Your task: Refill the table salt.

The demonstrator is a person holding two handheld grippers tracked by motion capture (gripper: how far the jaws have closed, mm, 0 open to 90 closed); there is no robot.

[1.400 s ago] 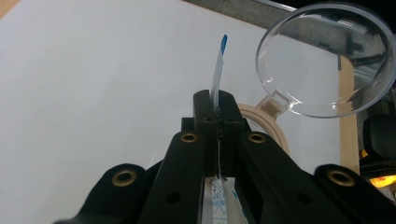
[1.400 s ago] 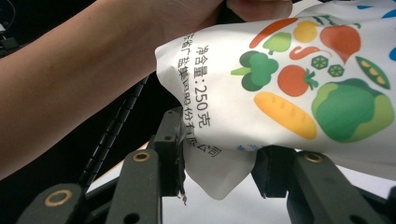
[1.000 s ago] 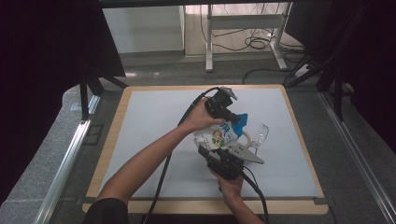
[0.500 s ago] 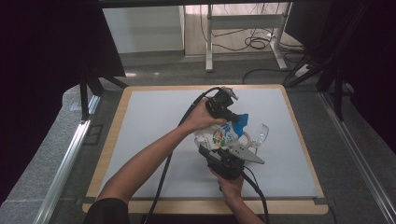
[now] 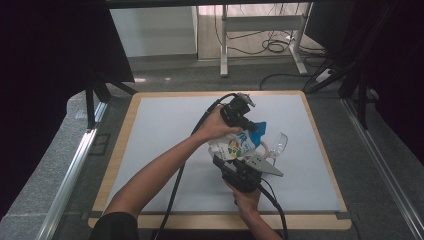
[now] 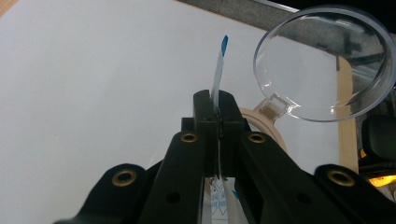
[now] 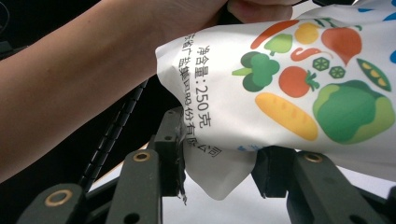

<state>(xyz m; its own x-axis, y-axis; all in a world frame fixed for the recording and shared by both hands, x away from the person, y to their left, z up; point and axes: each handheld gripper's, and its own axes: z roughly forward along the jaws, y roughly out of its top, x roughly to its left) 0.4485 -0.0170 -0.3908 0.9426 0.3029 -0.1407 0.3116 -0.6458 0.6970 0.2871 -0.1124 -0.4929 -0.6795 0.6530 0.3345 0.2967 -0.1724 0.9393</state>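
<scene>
The left gripper [image 5: 250, 125] is pinching the top edge of the white plastic pouch printed with vegetables and a blue upper corner [image 5: 239, 145]. In the left gripper view its jaws are standing pressed together with the thin blue-tipped sealed edge [image 6: 217, 74] rising straight up out of the seam between them, so the pouch's long axis is running in line with these jaws. Beyond and to the right of those tips, the clear round plastic lid with a small tab [image 6: 324, 63] is sitting tilted on a pale ring, apart from the pouch.

The right gripper [image 5: 235, 162] is coming at the pouch from the opposite end. In the right gripper view its jaws are standing partly apart with the pouch's lower white corner [image 7: 219, 175] hanging down between them; the left pad is touching the film, while on the right I cannot tell contact for sure, though it looks like a light clamp.

Judging from this, the pouch is being stretched between the two grips over the white table mat [image 5: 160, 130], and the coming move probably depends on pulling along that shared axis.
</scene>
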